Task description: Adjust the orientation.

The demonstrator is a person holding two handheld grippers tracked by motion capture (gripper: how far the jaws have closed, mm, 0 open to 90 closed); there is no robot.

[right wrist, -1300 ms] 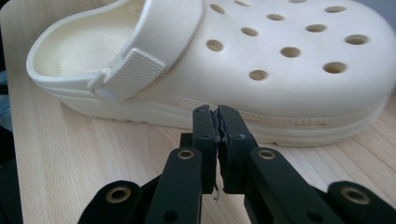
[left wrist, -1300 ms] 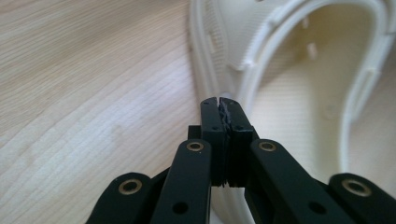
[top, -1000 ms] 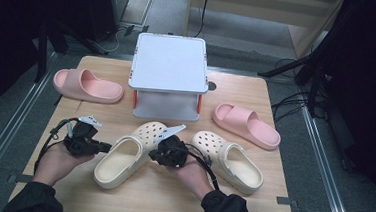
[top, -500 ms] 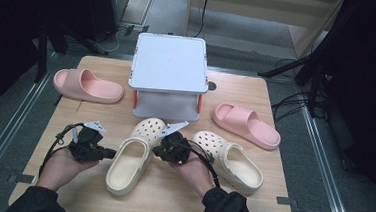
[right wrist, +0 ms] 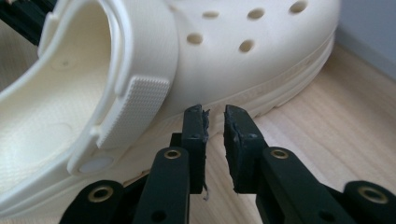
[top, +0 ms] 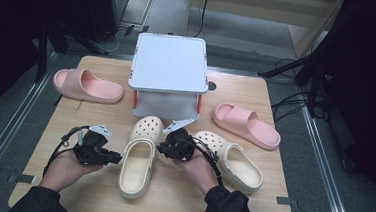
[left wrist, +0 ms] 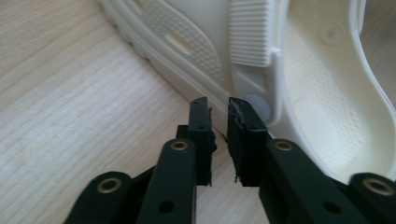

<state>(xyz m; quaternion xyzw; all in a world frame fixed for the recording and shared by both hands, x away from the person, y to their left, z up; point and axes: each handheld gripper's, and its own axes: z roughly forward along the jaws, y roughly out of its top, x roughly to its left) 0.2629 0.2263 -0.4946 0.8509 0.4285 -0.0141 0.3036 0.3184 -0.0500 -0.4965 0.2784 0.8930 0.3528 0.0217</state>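
A cream clog (top: 137,168) lies on the wooden table (top: 95,114) with its toe pointing away from me. A second cream clog (top: 234,163) lies to its right. My left gripper (top: 116,157) sits at the first clog's left side and my right gripper (top: 162,148) at its right side. In the left gripper view the jaws (left wrist: 218,114) stand a narrow gap apart with nothing between them, just short of the clog's strap rivet (left wrist: 256,105). In the right gripper view the jaws (right wrist: 214,119) are likewise slightly apart and empty, near the clog (right wrist: 224,60). Both pairs have just been opening.
A white box-like stand (top: 169,64) stands at the back middle, right behind the clogs' toes. One pink slide (top: 87,85) lies at the back left and another (top: 246,125) at the right. The table's front edge is near my forearms.
The left clog has swung from a slant to point straight away. Both grippers' jaws, shut at its sides before, now stand slightly apart and off it.
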